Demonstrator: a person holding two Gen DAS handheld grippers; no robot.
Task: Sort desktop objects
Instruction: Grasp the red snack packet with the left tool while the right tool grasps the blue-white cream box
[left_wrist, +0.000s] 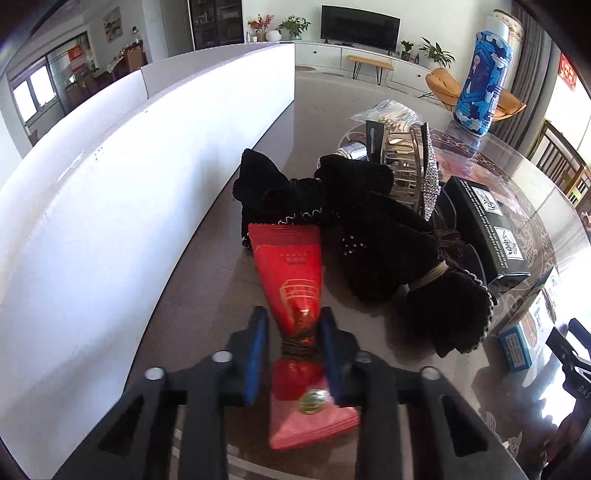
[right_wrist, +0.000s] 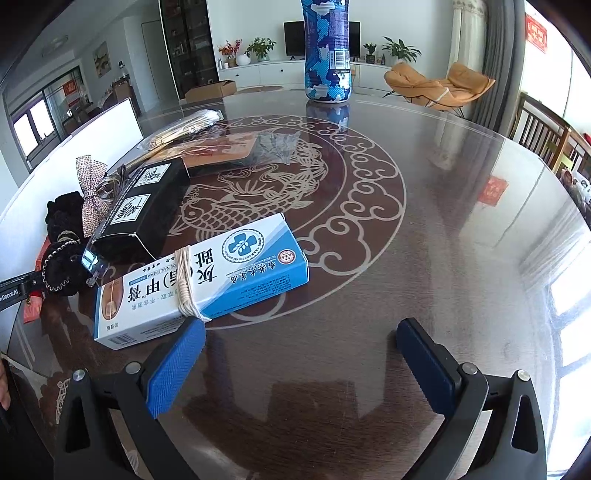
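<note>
Left gripper (left_wrist: 293, 332) clamped on red packet (left_wrist: 291, 280) at its string-tied waist; lift straight, clearing black velvet pouches (left_wrist: 369, 221); right gripper (right_wrist: 301, 350) wide, empty.

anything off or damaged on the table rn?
One thing: the black box has its near end flap hanging open. It also lies half under the clutter, a rhinestone bow against it. Otherwise just a jumble; left gripper is clamped on the red packet, right gripper open, empty.
</note>
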